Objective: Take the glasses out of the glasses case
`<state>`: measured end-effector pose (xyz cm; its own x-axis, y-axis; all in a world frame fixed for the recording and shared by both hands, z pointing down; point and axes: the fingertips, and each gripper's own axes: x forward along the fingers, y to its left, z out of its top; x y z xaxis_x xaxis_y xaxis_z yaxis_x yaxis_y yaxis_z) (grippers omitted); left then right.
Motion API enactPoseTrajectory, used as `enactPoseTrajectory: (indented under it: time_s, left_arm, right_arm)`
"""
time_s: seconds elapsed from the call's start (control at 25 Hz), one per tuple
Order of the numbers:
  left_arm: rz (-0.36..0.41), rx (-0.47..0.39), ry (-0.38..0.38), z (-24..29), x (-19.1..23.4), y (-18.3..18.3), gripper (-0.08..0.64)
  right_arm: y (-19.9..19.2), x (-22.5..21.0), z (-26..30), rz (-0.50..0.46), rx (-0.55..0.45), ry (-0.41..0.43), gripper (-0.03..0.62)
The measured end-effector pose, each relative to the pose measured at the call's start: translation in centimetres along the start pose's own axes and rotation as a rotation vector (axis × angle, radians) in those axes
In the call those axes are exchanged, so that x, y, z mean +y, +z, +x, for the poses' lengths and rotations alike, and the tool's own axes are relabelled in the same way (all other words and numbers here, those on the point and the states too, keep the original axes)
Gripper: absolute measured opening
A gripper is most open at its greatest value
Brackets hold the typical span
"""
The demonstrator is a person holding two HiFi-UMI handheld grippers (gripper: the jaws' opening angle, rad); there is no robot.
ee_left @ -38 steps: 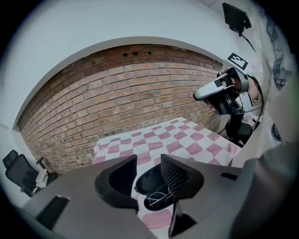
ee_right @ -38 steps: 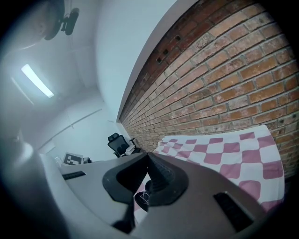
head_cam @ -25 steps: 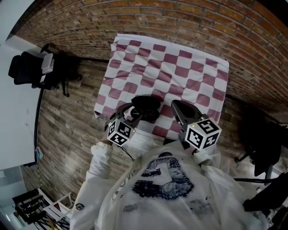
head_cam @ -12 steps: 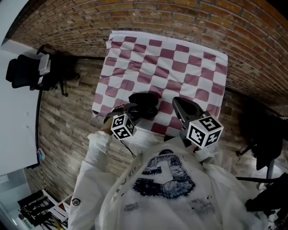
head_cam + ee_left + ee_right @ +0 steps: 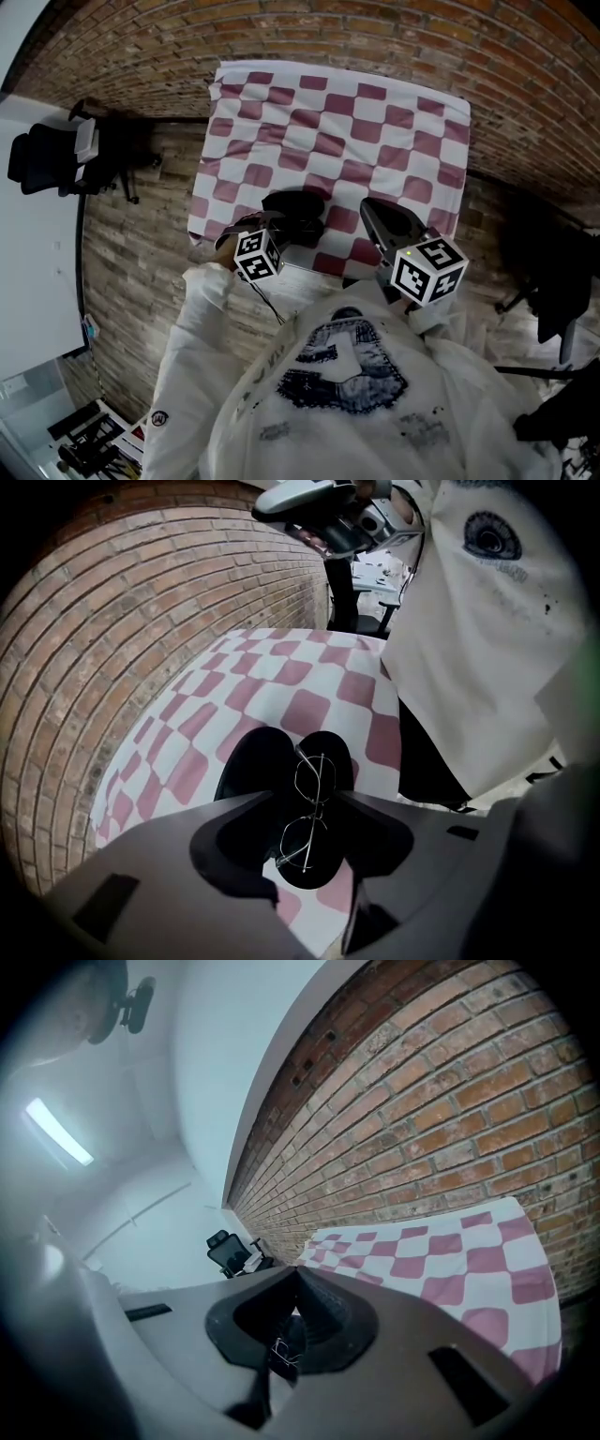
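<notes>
The wire-framed glasses [image 5: 314, 806] lie folded in the open black glasses case [image 5: 251, 766], low in the middle of the left gripper view and near the front edge of the table. My left gripper [image 5: 307, 797] points steeply down at them. Its jaws are closing with the frame between them, but the pads do not press on it yet, so nothing is held. I take this as the grasping step. The next move calls for a gentle close on the thin frame near the bridge, then a straight lift clear of the case. My right gripper [image 5: 298, 1271] has its jaws together on nothing and hovers just right of the case in the head view. It may need to steady the case if it lifts along. The case sits on a red-and-white checked tablecloth [image 5: 356, 122]. A brick wall [image 5: 422, 1101] stands behind the table, and a black office chair [image 5: 47, 159] is at the left of the head view.
</notes>
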<state>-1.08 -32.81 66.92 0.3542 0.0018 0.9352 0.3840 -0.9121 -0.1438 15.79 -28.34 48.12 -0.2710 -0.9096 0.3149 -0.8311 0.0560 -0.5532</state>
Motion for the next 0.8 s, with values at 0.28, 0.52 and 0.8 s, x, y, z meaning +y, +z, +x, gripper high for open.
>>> enactPoseTrajectory:
  time_s: [0.28, 0.52, 0.8]
  left_arm:
    - [0.031, 0.043, -0.035, 1.8, -0.6, -0.7, 0.166]
    - [0.045, 0.05, -0.04, 2.5, -1.1, -0.7, 0.13]
    - [0.045, 0.057, -0.047, 3.1, -1.2, -0.8, 0.103]
  right_arm:
    - [0.1, -0.5, 0.1, 0.008, 0.0, -0.006, 0.014]
    - [0.0, -0.9, 0.1, 0.016, 0.004, -0.012, 0.014]
    - [0.1, -1.3, 0.1, 0.023, 0.004, -0.017, 0.014]
